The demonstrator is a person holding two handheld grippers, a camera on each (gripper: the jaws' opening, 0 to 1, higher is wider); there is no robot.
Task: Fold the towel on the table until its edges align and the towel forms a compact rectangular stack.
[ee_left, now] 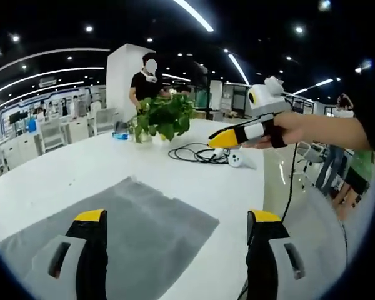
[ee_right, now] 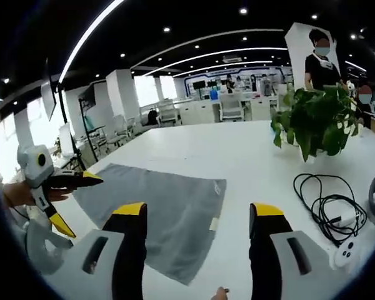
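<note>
Left gripper view is showing us the grey towel [ee_left: 131, 234] lying flat and unfolded on the white counter [ee_left: 81, 165], filling the lower left of the frame and running under our left claw [ee_left: 178, 219], whose two yellow-tipped jaws are standing wide apart with nothing between them. We are seeing the right claw [ee_left: 220, 139] in the upper right of that frame, held in a hand [ee_left: 294, 128] above the counter, clear of the cloth, its jaws looking nearly together and empty. In the right gripper view the towel [ee_right: 169, 209] is stretching from centre-left down toward the lower middle, its long axis running roughly from upper left to lower right, with the near corner sitting just ahead of our right claw's [ee_right: 200, 215] parted jaws. The left claw [ee_right: 81, 181] is hovering at the towel's far-left edge there, jaws spread. We are judging both claws about equally near, each facing its own end of the towel.
</note>
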